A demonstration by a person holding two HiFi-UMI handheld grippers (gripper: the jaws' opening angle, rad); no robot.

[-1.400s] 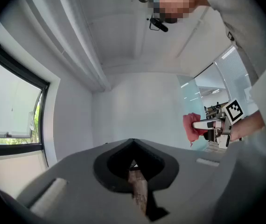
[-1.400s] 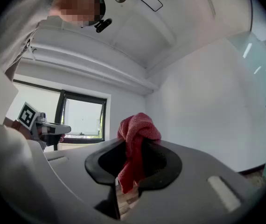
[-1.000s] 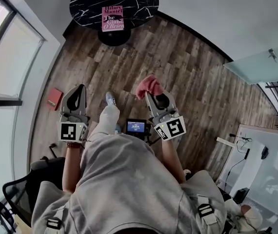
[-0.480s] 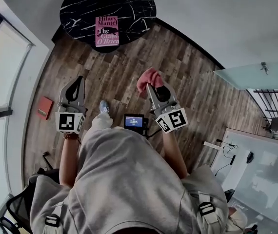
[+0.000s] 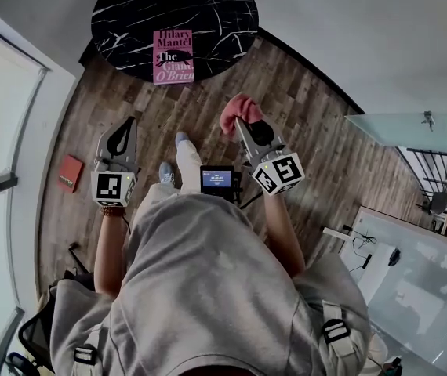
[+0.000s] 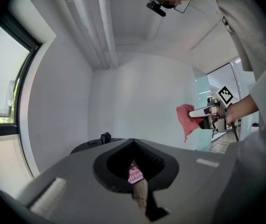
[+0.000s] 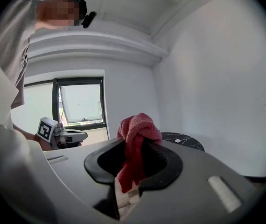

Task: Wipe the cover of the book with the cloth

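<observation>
A pink book (image 5: 172,56) lies on the near side of a round black marble table (image 5: 223,14) at the top of the head view. Both grippers are held over the wooden floor, short of the table. My left gripper (image 5: 131,124) is shut with nothing in it; its own view shows the book (image 6: 134,174) through the gap behind the closed jaws. My right gripper (image 5: 238,125) is shut on a bunched red cloth (image 5: 240,109), which hangs from the jaws (image 7: 135,143). The table (image 7: 185,139) lies ahead of it to the right.
A small red object (image 5: 70,172) lies on the floor by the window wall at left. A glass panel (image 5: 412,131) stands at right. A small screen (image 5: 216,178) hangs at the person's front, and a foot (image 5: 181,140) is stepping forward. A black chair (image 5: 31,331) is behind at lower left.
The person has walked toward the table; the table and book now sit nearer and larger in the head view. Both grippers came along, the cloth still in the right one.
</observation>
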